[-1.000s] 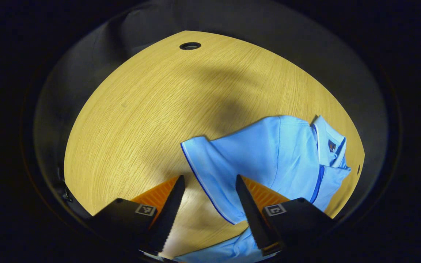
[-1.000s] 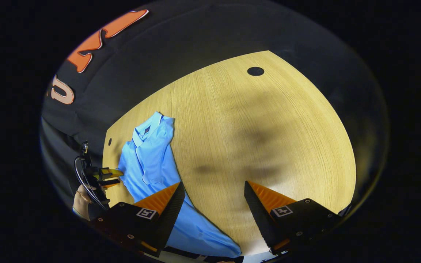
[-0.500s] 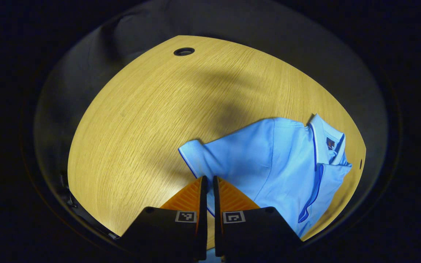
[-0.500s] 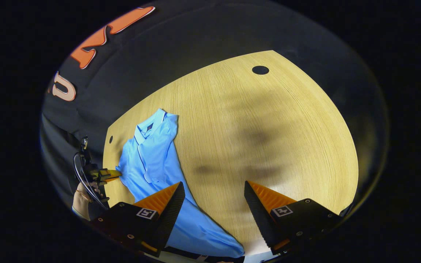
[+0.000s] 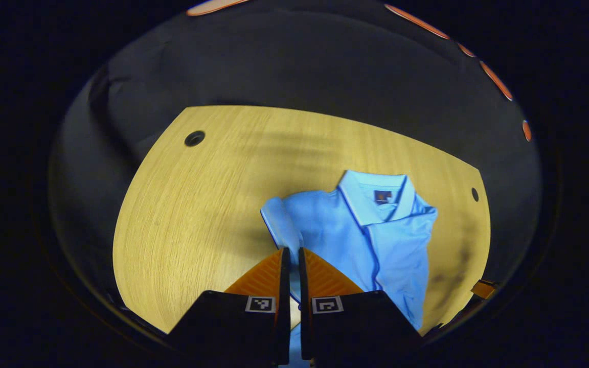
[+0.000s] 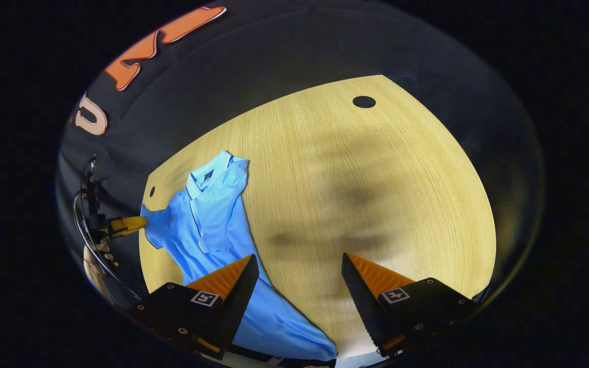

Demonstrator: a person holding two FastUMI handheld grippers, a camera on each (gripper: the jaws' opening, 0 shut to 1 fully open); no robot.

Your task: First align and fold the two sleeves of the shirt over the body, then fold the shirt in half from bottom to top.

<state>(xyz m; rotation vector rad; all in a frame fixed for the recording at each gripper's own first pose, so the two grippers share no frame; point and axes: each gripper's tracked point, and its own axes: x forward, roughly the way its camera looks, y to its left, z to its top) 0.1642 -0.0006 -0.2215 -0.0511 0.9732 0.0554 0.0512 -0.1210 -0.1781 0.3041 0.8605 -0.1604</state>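
On the wooden table (image 5: 192,204) the blue shirt (image 5: 376,235) lies flat while the left gripper (image 5: 290,255), open a second ago, has clamped its sleeve (image 5: 279,225) and lifted it for folding, the right gripper (image 6: 299,271) hanging open nearby

The shirt (image 5: 356,235) I work on is light blue; its collar (image 5: 374,191) is a paler blue with a thin dark blue line along the edge; the same dark blue line runs down the placket (image 5: 375,255) and around the cuff of the sleeve (image 5: 278,227); inside the collar sits a small dark label (image 5: 382,196) with an orange spot. The table (image 6: 376,204) under it is pale yellow wood with fine straight grain; soft grey shadows lie across it; it has small round black holes (image 6: 364,101). On my bodies I carry small black-and-white square markers (image 5: 259,303).
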